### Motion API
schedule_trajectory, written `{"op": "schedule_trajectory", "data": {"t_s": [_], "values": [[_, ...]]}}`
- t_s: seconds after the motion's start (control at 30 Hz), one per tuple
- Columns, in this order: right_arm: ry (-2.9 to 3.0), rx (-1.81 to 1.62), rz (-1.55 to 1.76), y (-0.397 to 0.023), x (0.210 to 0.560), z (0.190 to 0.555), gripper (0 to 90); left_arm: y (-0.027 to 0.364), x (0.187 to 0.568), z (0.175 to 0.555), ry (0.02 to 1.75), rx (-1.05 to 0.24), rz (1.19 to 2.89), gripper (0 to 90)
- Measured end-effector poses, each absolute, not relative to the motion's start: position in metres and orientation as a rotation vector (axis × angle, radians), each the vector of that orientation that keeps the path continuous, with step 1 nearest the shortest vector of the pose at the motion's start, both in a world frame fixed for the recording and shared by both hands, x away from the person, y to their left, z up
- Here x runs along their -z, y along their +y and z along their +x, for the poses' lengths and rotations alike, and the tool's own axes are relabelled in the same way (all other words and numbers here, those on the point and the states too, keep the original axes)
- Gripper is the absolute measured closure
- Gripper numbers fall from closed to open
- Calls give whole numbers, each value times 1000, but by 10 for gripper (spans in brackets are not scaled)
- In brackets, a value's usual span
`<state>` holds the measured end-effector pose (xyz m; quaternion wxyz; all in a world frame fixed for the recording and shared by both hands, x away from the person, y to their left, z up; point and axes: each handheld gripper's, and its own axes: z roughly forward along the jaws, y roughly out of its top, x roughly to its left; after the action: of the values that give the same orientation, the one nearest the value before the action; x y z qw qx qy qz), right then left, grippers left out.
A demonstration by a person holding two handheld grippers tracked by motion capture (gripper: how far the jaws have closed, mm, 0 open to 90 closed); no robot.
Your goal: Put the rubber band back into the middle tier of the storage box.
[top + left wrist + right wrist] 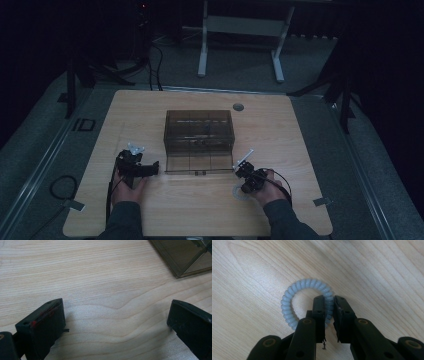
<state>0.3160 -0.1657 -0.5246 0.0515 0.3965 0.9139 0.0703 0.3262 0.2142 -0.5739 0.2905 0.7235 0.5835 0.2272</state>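
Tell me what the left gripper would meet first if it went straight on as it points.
Probably the smoky transparent box: the open left gripper faces bare wooden table, with the box's corner ahead and to one side, so it might just pass.

The left gripper [150, 169] sits low with its jaws spread wide. The right gripper [329, 305] has its jaws squeezed close, one on each side of something. Both hands seem to rest low.
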Motion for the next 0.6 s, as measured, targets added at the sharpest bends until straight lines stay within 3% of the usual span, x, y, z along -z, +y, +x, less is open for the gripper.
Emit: {"op": "schedule_trajectory", "data": {"t_s": [0.6], "values": [[2791, -223, 1216, -167, 522, 317, 821, 214, 574, 326, 1556, -606, 1929, 17]]}}
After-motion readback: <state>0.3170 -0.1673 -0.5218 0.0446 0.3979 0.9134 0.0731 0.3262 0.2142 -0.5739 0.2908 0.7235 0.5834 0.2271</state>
